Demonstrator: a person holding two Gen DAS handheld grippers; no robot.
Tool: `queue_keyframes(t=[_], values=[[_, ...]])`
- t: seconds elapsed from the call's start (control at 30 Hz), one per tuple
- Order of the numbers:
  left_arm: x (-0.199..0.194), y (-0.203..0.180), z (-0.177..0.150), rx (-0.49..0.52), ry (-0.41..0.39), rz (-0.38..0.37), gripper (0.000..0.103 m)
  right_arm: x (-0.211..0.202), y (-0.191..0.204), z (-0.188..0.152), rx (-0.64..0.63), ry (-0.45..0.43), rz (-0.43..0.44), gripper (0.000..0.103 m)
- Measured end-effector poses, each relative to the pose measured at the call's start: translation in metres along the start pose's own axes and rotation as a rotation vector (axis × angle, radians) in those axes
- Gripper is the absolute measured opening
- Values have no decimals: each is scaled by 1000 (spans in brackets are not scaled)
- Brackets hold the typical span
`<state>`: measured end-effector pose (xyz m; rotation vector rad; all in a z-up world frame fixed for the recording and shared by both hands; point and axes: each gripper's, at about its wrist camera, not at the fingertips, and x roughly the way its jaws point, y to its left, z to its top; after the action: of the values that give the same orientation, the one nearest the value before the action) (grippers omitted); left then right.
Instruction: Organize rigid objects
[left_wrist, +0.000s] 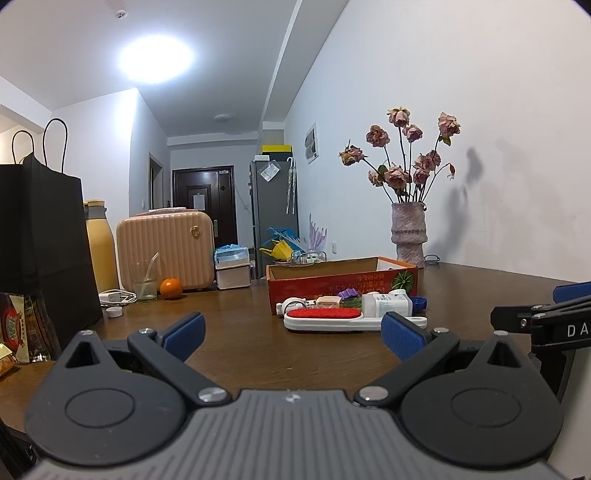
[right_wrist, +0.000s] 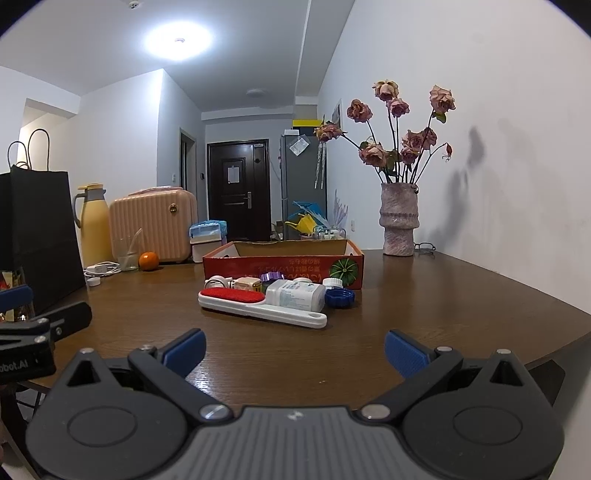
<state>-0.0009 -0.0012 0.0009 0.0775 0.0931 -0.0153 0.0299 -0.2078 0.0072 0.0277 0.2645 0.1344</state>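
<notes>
Hand-held gripper, right, is held wide and empty short of the brush; its handle should be straddled squarely before lifting into the box.

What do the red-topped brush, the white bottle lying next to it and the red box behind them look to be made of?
Brush: smooth white plastic body, matte red pad that looks like velvet or fabric. Bottle: opaque white plastic with a paper-looking label, slight sheen. Box: printed cardboard, its brown raw inside showing at the rim. Both grippers are open.
</notes>
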Motion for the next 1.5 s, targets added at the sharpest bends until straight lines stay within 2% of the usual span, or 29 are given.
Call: queue_keyframes(t=[1.5], values=[[-1,-4,-2,10,1,-8,103,1,-8,-2,20,-7,-23,103]])
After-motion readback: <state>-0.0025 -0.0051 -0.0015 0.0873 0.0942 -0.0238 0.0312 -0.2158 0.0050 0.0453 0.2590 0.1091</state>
